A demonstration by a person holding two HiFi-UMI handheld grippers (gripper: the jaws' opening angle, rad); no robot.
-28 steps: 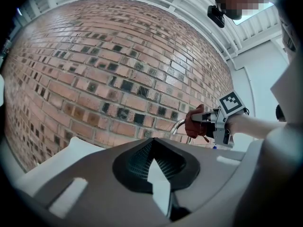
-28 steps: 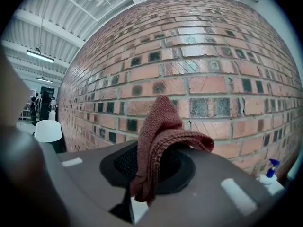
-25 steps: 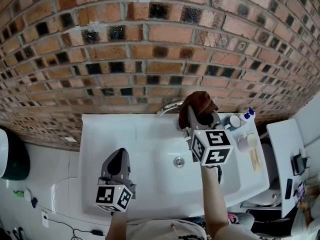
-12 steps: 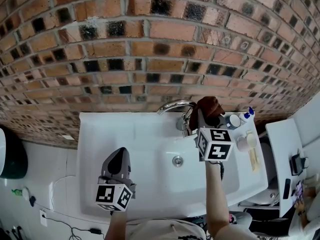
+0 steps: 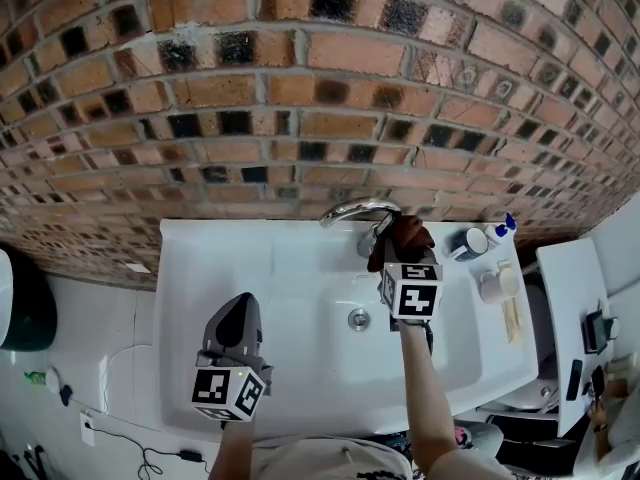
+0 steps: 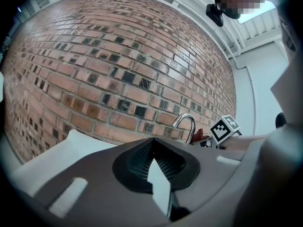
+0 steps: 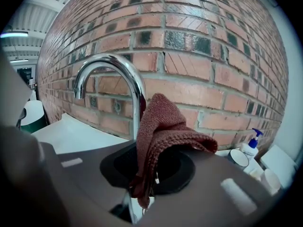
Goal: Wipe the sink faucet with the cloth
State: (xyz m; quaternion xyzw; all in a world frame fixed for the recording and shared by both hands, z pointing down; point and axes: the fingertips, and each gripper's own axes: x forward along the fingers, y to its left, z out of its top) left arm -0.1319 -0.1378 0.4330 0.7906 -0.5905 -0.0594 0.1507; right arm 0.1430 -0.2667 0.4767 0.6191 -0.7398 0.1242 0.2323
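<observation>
Faucet (image 5: pixel 355 209): your right gripper (image 5: pixel 392 248) clamps cloth (image 5: pixel 408 233) at its stem; wiping looks midway, spout likely left. Left gripper (image 5: pixel 240 310) closed, empty.

The faucet (image 5: pixel 355 209) (image 7: pixel 110 58) is a shiny chrome gooseneck. It stands upright at the back rim of the white sink (image 5: pixel 200 268), close to the brick wall (image 5: pixel 300 88), and its spout arches over the basin. The cloth (image 5: pixel 405 236) (image 7: pixel 161 126) is a reddish-brown knit, bunched and folded over. It is pinched in the right tongs (image 5: pixel 392 240) (image 7: pixel 144 186), its loose top standing above them. It lies against the faucet's upright pipe, on the side away from the spout.
</observation>
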